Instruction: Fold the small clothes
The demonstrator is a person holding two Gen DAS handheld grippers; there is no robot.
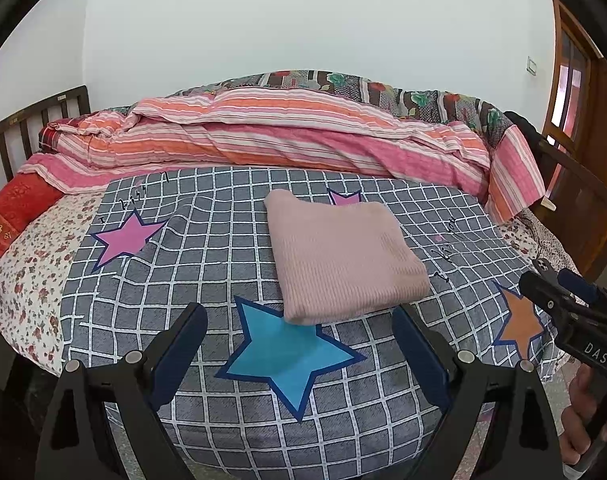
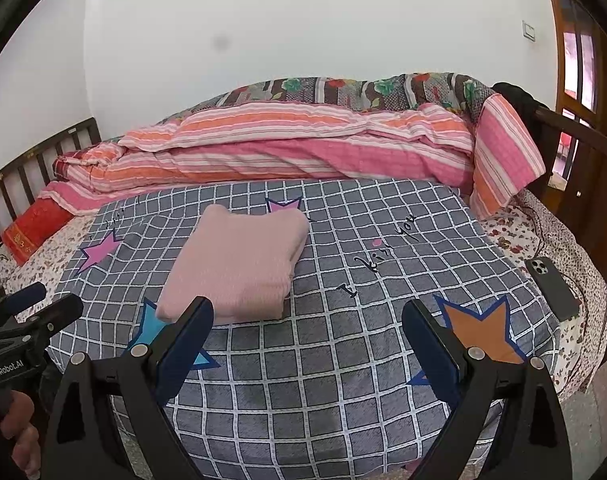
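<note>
I see a pink ribbed-knit sweater (image 1: 343,254), matt, on a soft checked cloth cover (image 1: 207,280). My gripper (image 1: 299,320) looks matt black plastic with shiny metal rivets. The headboard (image 1: 31,120) is dark wood.

One folded pink garment (image 1: 343,256), one checked sheet (image 1: 223,280), one phone (image 2: 553,286), two tongs (image 1: 299,328) (image 2: 307,328)
</note>
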